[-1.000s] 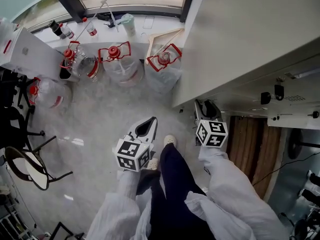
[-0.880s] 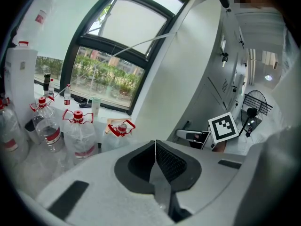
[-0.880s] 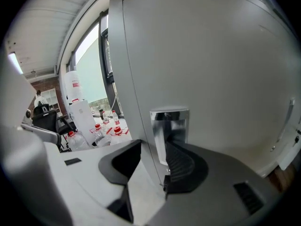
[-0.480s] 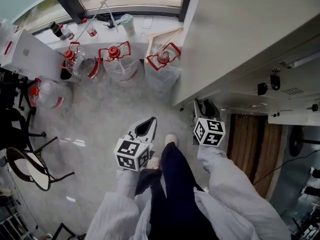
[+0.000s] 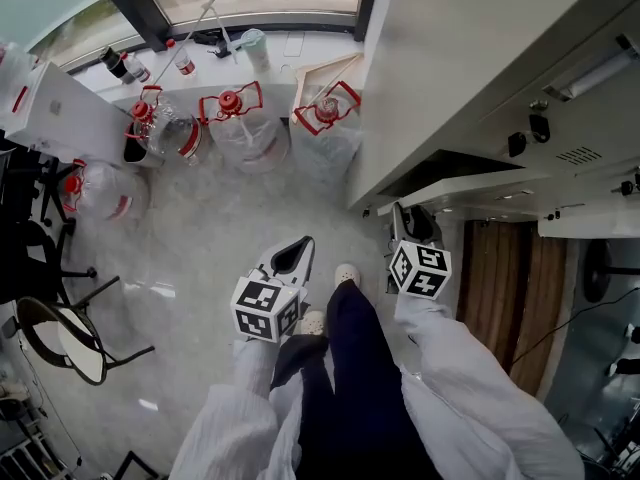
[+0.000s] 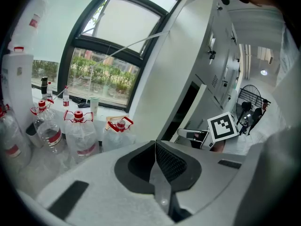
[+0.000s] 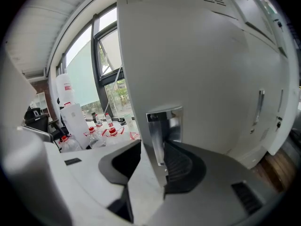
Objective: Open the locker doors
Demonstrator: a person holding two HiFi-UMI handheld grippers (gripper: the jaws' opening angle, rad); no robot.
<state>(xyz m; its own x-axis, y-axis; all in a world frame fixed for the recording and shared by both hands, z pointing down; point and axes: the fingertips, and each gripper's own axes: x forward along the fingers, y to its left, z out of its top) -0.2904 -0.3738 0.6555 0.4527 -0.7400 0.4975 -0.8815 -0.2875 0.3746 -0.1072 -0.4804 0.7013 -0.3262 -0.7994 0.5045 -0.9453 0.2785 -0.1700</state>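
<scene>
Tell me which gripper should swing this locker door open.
Right. The right gripper is clamped on the metal handle of the locker door; the left gripper is shut on nothing, away from that door.

1. Locker door: plain white panel, upright, standing to the right of the window.
2. State: ajar. A dark gap shows between its window-side edge and the locker body.
3. Handle: bright metal, vertical, mounted near the window-side edge.
</scene>
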